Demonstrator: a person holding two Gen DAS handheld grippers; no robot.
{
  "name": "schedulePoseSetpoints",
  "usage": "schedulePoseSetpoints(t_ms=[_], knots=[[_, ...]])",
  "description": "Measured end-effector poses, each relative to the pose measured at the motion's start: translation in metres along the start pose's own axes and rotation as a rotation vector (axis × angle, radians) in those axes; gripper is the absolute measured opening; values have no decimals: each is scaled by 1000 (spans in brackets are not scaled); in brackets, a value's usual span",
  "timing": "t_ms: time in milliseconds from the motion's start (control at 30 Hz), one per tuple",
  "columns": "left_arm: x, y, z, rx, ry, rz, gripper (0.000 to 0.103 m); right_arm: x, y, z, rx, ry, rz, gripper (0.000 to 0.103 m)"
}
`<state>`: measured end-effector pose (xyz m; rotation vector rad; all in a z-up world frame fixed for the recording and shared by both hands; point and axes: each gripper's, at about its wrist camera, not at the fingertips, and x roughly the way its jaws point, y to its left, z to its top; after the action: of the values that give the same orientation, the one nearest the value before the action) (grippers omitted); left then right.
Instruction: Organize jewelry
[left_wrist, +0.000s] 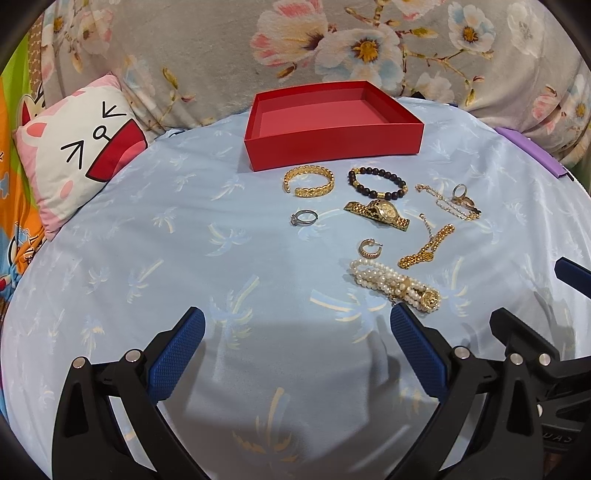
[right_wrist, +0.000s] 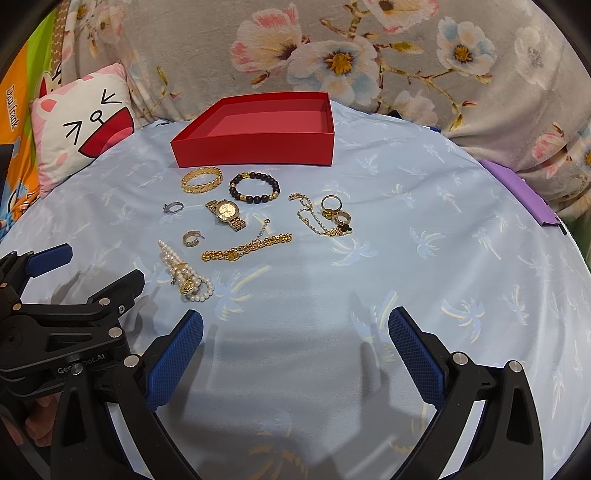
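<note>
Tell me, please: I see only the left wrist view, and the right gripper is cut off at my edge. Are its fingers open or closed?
Observer: Open. In the right wrist view the right gripper has its fingers wide apart, with only the blue cloth showing between them.
Operator: Thank you. Does the thin chain at the far right carry any charm? It is unclear in my view.
Observer: Yes. Its near end carries a black clover charm with a gold rim.
</note>
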<state>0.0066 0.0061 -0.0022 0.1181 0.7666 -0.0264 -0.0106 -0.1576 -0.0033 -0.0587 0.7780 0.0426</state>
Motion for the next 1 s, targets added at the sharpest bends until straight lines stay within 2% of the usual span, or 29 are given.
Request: schedulePoseSetpoints(t_ms=[1000], knots=[[-1,0,0,6,-4,8,98,-1,0,0,0,-2,0,98]])
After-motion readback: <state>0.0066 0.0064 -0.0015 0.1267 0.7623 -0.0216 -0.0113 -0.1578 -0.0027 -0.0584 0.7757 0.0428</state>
